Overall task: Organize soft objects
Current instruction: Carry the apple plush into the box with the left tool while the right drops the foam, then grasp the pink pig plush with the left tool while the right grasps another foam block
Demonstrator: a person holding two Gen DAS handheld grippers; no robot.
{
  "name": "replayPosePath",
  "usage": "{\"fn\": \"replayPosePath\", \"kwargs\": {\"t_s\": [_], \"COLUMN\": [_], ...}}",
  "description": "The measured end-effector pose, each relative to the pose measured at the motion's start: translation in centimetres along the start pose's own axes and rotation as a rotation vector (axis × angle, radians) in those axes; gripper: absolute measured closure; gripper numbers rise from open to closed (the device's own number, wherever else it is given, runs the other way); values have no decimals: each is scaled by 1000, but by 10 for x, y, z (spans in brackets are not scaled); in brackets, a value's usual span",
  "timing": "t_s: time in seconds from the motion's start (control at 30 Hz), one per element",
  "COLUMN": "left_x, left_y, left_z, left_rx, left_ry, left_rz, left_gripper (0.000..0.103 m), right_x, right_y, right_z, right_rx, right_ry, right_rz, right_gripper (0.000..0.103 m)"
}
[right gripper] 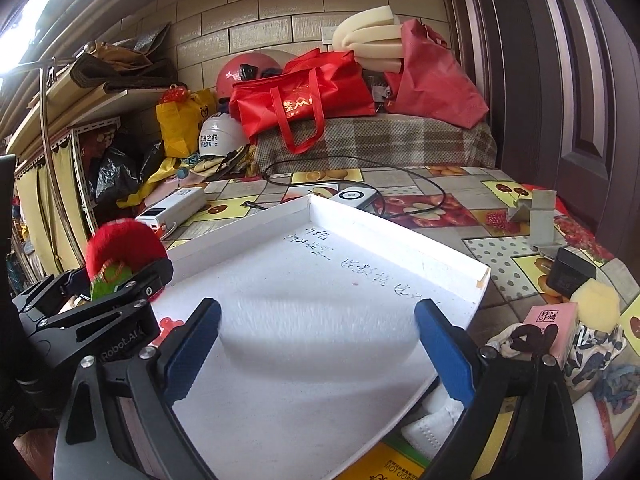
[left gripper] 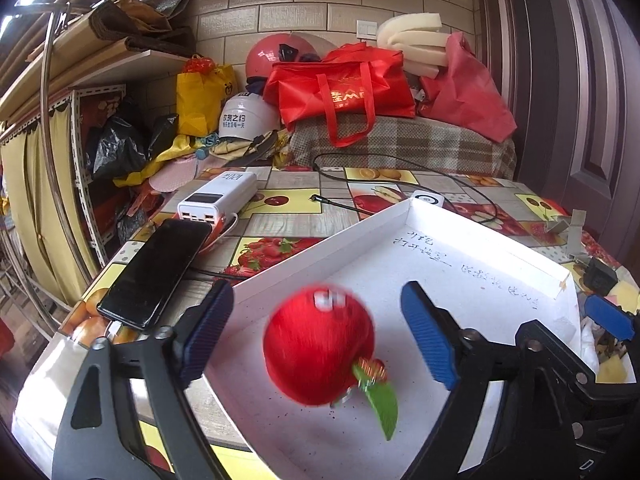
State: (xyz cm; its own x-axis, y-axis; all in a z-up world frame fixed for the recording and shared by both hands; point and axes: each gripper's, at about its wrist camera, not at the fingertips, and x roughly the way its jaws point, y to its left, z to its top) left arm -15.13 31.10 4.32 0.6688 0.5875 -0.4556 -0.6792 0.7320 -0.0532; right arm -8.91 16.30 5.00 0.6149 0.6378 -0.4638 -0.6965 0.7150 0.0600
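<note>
Tiled wall (left gripper: 280, 8), dark door (left gripper: 580, 100), cluttered shelves (left gripper: 100, 64).

On the table with the fruit-pattern cloth (left gripper: 280, 216) lies a black phone (left gripper: 156, 272), and just beside it a white power bank (left gripper: 220, 200). A black cable (left gripper: 400, 168) runs over the cloth toward a small white charger (right gripper: 354, 196). Behind the table, a red bag (left gripper: 344, 92) rests on a checked blanket (left gripper: 400, 140). Near it are a white helmet (left gripper: 248, 116), a red helmet (left gripper: 272, 56) and a yellow bag (left gripper: 200, 96). Rolled foam (left gripper: 412, 36) sits at the wall.
</note>
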Motion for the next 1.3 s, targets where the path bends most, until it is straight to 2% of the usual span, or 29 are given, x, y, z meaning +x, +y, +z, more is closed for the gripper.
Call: {"fn": "replayPosePath", "kwargs": {"t_s": [0.07,0.47,0.77,0.97,1.13,1.3], "left_x": [1,-2,-11,-27,-50,-78], "left_y": [2,6,6,-1,-17,-53], "left_z": [0,0,-1,-5,-16,-32], "left_rx": [-15,-43,-44,-15,27,112], "left_ry": [5,-13,-59,-121,-125,-101], "left_rz": [5,28,45,44,-60,-232], "left_gripper": [2,2,1,1,1,2], "right_x": [0,-4,-13,-22,-47,-77], "right_y": [0,11,17,18,9,-34], "right_z": [1,0,-3,-9,-21,-31], "right_rx": [0,-54,-87,-101,-139,-139], "right_ry": [-4,-31,-63,-66,-75,-81], "right_rz": [4,-20,-19,-5,21,-7], "right_gripper": [0,0,0,0,0,0]}}
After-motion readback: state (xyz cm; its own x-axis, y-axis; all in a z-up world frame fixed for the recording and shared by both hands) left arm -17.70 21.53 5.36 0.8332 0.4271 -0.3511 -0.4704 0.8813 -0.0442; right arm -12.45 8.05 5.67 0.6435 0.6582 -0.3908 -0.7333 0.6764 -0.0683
